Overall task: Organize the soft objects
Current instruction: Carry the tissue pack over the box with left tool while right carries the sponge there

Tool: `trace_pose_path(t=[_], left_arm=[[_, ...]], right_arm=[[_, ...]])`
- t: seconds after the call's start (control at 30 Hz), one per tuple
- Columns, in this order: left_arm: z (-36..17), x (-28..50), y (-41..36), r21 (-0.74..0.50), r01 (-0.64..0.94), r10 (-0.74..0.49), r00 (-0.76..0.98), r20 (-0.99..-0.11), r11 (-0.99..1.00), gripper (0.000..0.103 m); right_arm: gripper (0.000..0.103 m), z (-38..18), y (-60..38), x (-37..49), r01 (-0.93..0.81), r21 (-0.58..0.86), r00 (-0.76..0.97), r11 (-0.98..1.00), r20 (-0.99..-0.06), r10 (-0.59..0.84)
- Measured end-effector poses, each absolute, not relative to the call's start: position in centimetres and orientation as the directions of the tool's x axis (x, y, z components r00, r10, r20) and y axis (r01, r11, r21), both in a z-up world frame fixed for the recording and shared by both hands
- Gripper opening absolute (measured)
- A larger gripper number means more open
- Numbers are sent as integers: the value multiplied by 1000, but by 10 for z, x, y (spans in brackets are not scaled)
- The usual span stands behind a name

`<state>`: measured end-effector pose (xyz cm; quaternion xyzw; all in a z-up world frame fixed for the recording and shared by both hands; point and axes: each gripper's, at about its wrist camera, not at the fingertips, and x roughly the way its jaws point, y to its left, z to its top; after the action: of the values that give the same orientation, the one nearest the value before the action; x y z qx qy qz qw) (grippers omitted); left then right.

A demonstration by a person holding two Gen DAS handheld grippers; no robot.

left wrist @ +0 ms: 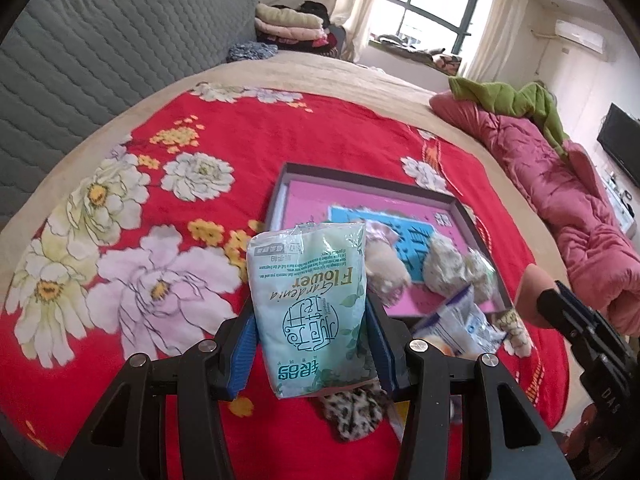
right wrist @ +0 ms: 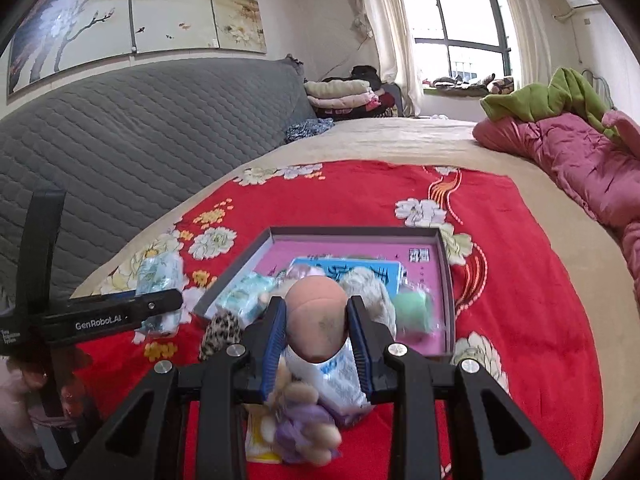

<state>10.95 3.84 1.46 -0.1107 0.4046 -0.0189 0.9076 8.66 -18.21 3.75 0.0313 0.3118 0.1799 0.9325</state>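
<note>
My left gripper [left wrist: 312,316] is shut on a pale green tissue pack [left wrist: 308,304] marked "Flower" and holds it above the red bedspread, short of the box. My right gripper [right wrist: 316,320] is shut on a peach-coloured soft ball [right wrist: 318,316], above a white-and-blue packet [right wrist: 340,384] and a purple plush toy [right wrist: 304,432]. The shallow dark box with a pink floor [left wrist: 304,196] [right wrist: 280,256] holds several soft things: fluffy grey balls [left wrist: 444,264], a cream plush [left wrist: 384,268], a green ball [right wrist: 412,312], a tissue pack [right wrist: 244,296]. A leopard-print piece [left wrist: 352,412] [right wrist: 220,332] lies by the box.
The red flowered bedspread [left wrist: 200,128] covers a beige bed. A grey quilted headboard [left wrist: 100,52] stands at left. A pink quilt [left wrist: 560,184] with a green cloth lies at right. Folded blankets [left wrist: 288,24] are at the far end by the window.
</note>
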Motion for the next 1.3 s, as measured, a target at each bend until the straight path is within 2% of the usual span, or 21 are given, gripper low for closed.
trace_pose_path(t=[0.53,0.97,1.3], left_arm=[[3,153,56,-219,-83,-106,676,-729,972,51],[-22,184,55,-212,-65,-120,650,-750,975,51],[-40,201,53,-207,-50,-129,633,-763,977,51]], right_arm=[[32,27,-213,125,-208,173,763,963,-587,271],[32,-9,-219,136,-196,158,711,968,-656,251],[32,-17,-220,146,-181,158,711,971,-660,241]])
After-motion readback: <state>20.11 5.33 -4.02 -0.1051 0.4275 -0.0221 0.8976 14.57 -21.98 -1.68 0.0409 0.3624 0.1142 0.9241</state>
